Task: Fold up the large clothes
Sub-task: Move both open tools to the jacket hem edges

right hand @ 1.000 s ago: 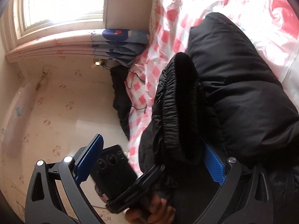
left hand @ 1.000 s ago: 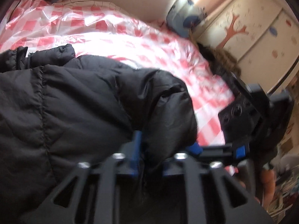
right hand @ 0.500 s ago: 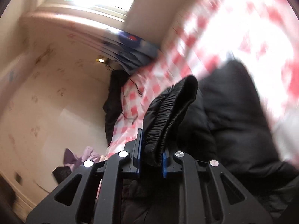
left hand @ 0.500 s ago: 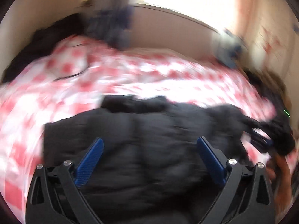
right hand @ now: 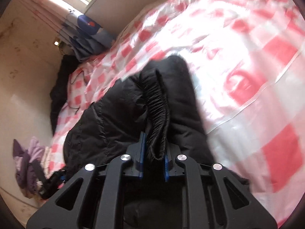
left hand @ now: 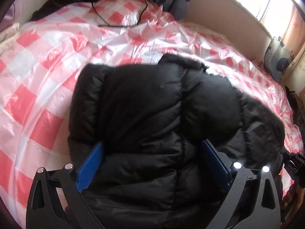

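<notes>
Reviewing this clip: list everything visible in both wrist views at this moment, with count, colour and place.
black quilted puffer jacket: one, black, middle of bed, its ribbed elastic cuff pinched.
red-and-white checked plastic sheet: one, covers the bed.
thin black cable: one, on sheet's far side.
blue-grey patterned pillow: one, at bed's far edge by wall.
purple clothes: heap, beside bed.
left gripper: black, blue pads, wide open over jacket.
right gripper: black, blue pads, on the cuff, jaws opening slightly.

Black quilted puffer jacket [left hand: 152, 118], as I see it from the left wrist: folded into a bulky bundle, lying on the bed. Its ribbed elastic cuff [right hand: 158, 118], seen from the right wrist, stands raised on edge above the body.
</notes>
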Tool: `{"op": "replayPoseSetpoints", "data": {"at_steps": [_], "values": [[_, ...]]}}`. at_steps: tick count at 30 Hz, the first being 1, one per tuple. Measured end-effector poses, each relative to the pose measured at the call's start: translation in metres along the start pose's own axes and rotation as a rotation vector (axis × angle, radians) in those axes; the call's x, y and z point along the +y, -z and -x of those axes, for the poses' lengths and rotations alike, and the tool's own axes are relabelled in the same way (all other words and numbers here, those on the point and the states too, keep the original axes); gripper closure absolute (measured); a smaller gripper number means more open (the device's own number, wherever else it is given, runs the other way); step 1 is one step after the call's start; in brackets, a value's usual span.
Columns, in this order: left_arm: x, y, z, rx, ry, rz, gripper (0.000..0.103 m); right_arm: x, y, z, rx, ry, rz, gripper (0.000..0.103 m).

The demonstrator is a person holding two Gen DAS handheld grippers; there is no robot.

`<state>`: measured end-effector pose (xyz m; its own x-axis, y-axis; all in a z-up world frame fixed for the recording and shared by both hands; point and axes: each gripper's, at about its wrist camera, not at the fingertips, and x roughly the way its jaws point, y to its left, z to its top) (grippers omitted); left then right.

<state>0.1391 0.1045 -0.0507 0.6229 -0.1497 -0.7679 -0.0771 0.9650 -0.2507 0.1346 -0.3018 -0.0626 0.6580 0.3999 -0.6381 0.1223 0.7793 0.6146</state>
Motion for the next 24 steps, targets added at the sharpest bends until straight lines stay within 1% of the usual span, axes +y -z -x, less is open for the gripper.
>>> {"op": "replayPoseSetpoints", "data": {"at_steps": [1,2,3,4,5,6,7,8,9,10,11,12,13,14,15,16,18,20,22,23,24], "values": [[0.001,-0.002,0.009,-0.036,0.011,0.008,0.007,0.003,-0.002,0.01,-0.039,0.042,0.018,0.077],[0.001,-0.005,0.019,-0.074,0.012,0.014,0.007,0.01,-0.003,0.023,-0.105,0.094,0.051,0.073],[0.001,-0.009,0.025,-0.102,0.011,0.015,0.007,0.018,-0.003,0.034,-0.167,0.122,0.082,0.061],[0.001,-0.01,0.027,-0.113,0.012,0.013,0.007,0.032,-0.001,0.048,-0.252,0.106,0.139,0.05],[0.002,-0.011,0.028,-0.115,0.009,0.009,0.007,0.049,0.003,0.057,-0.315,0.076,0.209,0.045],[0.003,-0.011,0.023,-0.098,-0.001,0.002,0.007,0.063,0.01,0.062,-0.349,0.07,0.27,0.039],[0.002,-0.009,0.017,-0.073,-0.004,-0.003,0.007,0.079,0.016,0.06,-0.364,0.058,0.341,0.033],[0.002,-0.007,0.011,-0.05,-0.009,-0.005,0.007,0.091,0.022,0.049,-0.333,0.037,0.402,0.031],[0.002,-0.004,0.004,-0.021,-0.016,-0.006,0.007,0.099,0.023,0.035,-0.292,0.045,0.428,0.031],[0.003,-0.002,-0.003,-0.001,-0.025,-0.013,0.007,0.1,0.024,0.018,-0.238,0.077,0.44,0.031],[0.002,0.0,-0.006,0.003,-0.033,-0.023,0.007,0.093,0.023,-0.007,-0.147,0.121,0.426,0.031],[0.002,0.002,-0.009,0.004,-0.043,-0.031,0.007,0.082,0.022,-0.026,-0.077,0.153,0.394,0.031],[0.001,0.004,-0.01,0.007,-0.045,-0.039,0.007,0.067,0.022,-0.041,-0.016,0.164,0.356,0.031],[-0.001,0.005,-0.012,0.011,-0.039,-0.049,0.007,0.051,0.021,-0.051,0.019,0.16,0.311,0.032],[-0.004,0.007,-0.014,0.015,-0.034,-0.068,0.007,0.044,0.022,-0.052,0.028,0.168,0.291,0.032],[-0.007,0.009,-0.015,0.016,-0.045,-0.08,0.007,0.042,0.021,-0.052,0.037,0.174,0.281,0.032],[-0.01,0.009,-0.014,0.011,-0.066,-0.093,0.007,0.042,0.019,-0.049,0.03,0.189,0.279,0.032],[-0.011,0.008,-0.007,-0.012,-0.079,-0.093,0.007,0.047,0.018,-0.043,0.003,0.18,0.277,0.032],[-0.013,0.007,0.002,-0.06,-0.098,-0.095,0.007,0.057,0.017,-0.025,-0.096,0.121,0.302,0.031],[-0.016,0.006,0.006,-0.088,-0.115,-0.104,0.007,0.064,0.016,-0.02,-0.135,0.109,0.314,0.03],[-0.019,0.006,0.012,-0.121,-0.132,-0.122,0.007,0.07,0.014,-0.013,-0.184,0.094,0.334,0.024]]}}
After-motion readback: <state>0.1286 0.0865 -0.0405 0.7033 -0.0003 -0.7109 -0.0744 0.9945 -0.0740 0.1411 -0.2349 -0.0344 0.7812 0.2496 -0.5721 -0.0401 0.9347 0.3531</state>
